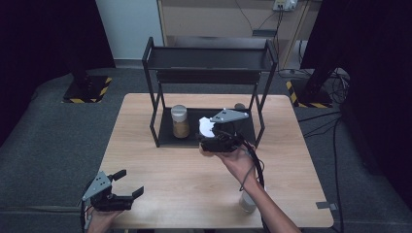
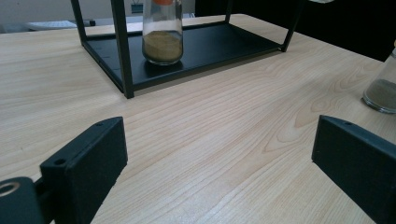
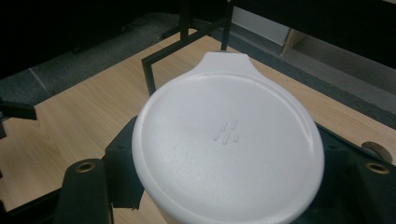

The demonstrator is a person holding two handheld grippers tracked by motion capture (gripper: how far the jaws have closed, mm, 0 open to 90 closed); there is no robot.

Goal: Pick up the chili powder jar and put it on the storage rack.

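Note:
My right gripper [image 1: 208, 136] is shut on a jar with a white tabbed lid [image 1: 205, 125] and holds it up in front of the lower shelf of the black rack [image 1: 209, 58]. In the right gripper view the white lid [image 3: 224, 140] sits between the two black jaws, with the jar body hidden beneath it. On the lower shelf [image 2: 224, 44] a glass jar of tan powder [image 1: 180, 121] stands upright at the left; the same jar [image 2: 162, 35] is seen ahead of the left gripper. My left gripper [image 1: 129, 183] rests open near the table's front left corner, its jaws [image 2: 219, 163] wide over bare wood.
A third jar [image 1: 247, 201] stands near the table's front edge beside my right forearm, and appears as a glass jar [image 2: 383, 88] at the right. A small round object [image 1: 239, 106] lies behind the rack. The rack's top shelf is bare. Dark carpet surrounds the wooden table [image 1: 145, 145].

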